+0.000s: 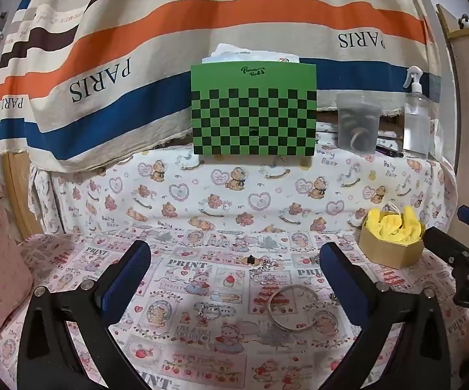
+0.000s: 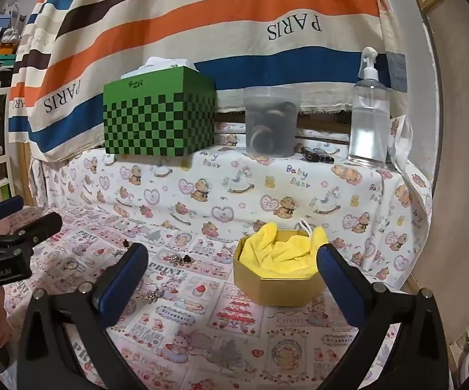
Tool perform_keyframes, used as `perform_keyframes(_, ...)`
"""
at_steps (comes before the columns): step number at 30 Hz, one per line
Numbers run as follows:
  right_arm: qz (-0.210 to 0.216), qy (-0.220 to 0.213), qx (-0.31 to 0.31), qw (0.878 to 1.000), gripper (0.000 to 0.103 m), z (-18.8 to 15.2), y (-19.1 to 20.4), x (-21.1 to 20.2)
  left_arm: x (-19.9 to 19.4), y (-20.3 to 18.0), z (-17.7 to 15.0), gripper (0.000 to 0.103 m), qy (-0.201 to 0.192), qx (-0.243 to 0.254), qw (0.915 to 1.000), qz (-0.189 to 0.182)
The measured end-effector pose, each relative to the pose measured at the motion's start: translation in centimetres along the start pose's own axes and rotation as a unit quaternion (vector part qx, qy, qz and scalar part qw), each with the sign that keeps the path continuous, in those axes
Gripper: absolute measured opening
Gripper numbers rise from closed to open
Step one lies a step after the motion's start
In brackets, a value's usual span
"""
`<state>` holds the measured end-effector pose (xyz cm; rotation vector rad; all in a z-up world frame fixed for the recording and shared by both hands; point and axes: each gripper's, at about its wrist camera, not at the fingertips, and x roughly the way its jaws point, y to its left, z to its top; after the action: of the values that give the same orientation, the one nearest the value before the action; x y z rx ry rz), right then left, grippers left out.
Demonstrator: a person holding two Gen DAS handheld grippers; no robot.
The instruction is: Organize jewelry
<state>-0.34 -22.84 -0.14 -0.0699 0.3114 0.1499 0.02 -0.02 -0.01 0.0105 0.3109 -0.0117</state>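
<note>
A big striped cloth [image 1: 202, 16] with the word PARIS on it is hung at the back. Under it, the surface [image 1: 202, 351] is covered with a printed cloth of bears and cakes, and a raised step behind is covered with a bear cloth too.

On the step a green checked box [image 1: 254, 110] is seen, with white paper poking out of its top. To its right a cloudy plastic cup [image 1: 358, 123] and a clear spray bottle [image 1: 415, 120] are stood.

Lower down, a gold box [image 2: 276, 279] with many sides is set on the surface. It is lined with yellow cloth [image 2: 283, 250], and it is open at the top.

The left tool [image 1: 234, 268] is held wide open, and nothing is gripped by it. The right tool [image 2: 233, 271] is held wide open as well, with nothing gripped. The gold box is seen between the right tool's two blue fingers [image 2: 124, 276], a little past them and closer to the right one. It is not touched.

A silver bangle [image 1: 291, 307] is laid flat on the surface, between the left tool's fingers and nearer the right one. A small sparkly ring [image 1: 210, 312] is laid just left of the bangle. Farther off, a little shiny heap with a dark bead [image 1: 257, 263] is seen. More small shiny pieces [image 2: 151, 295] are scattered beside the right tool's left finger.
</note>
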Motion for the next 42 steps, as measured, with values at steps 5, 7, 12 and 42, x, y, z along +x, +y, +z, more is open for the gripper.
perform_keyframes(5, 0.006, -0.011, 0.005, 1.000, 0.103, -0.1, 0.3, -0.2, 0.1, 0.1, 0.1, 0.103, 0.010, -0.008, 0.9999, 0.000)
perform_keyframes(7, 0.008, -0.011, 0.005, 1.000, 0.103, 0.0, -0.1, -0.4, 0.2, 0.1, 0.3, 0.103, 0.009, -0.007, 0.9999, 0.000)
perform_keyframes(12, 0.005, -0.011, 0.004, 1.000, 0.103, -0.2, 0.0, -0.1, -0.2, 0.1, 0.1, 0.103, -0.005, -0.003, 1.0000, -0.001)
perform_keyframes(42, 0.012, -0.015, 0.002, 1.000, 0.103, -0.4, 0.2, -0.4, -0.2, 0.2, 0.1, 0.103, -0.002, -0.005, 1.0000, 0.006)
